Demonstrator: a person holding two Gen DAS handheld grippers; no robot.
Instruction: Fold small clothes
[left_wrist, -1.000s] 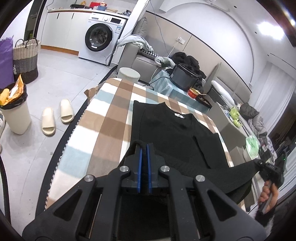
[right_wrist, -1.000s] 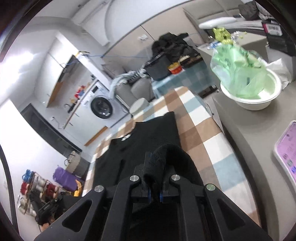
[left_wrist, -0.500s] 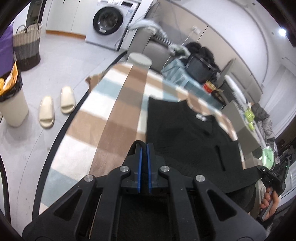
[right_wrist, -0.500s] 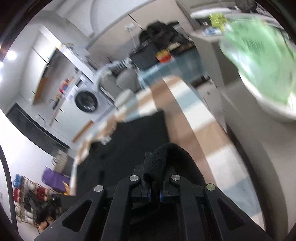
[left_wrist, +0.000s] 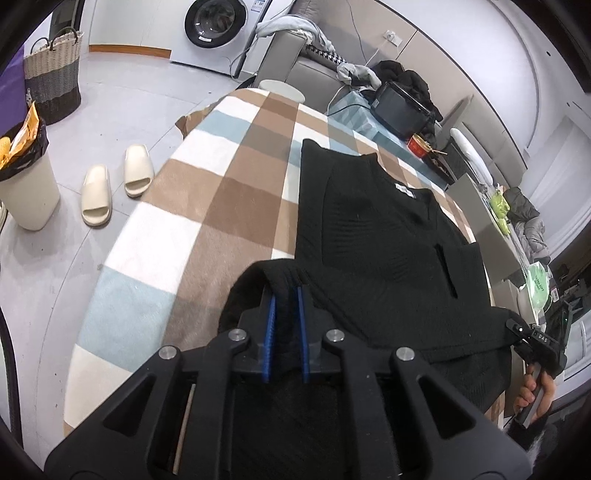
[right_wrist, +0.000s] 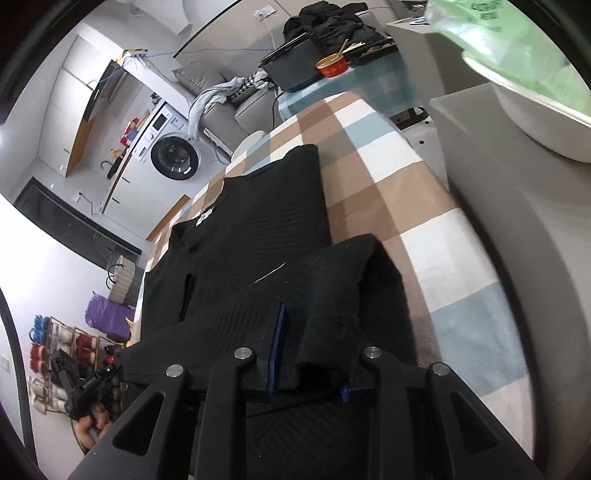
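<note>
A: What's the fabric like?
B: The black sweater (left_wrist: 373, 229) is ribbed knit, lying on a fuzzy plaid blanket (left_wrist: 207, 192) over the worktop.
A: And the grip?
B: The left hand-held gripper (left_wrist: 285, 306) pinches its hem; the right hand-held gripper (right_wrist: 310, 354) stands parted, cloth draped between.

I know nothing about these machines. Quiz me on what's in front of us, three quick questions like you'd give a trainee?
1. True or false: the sweater lies on bare wood.
2. On the floor you see: A) slippers B) a ball C) a bicycle.
3. Fill in: the left tool and the right tool each have ___ fabric between their fingers.
Key: 1 false, it lies on a checked blanket; 2 A; 3 sweater.
</note>
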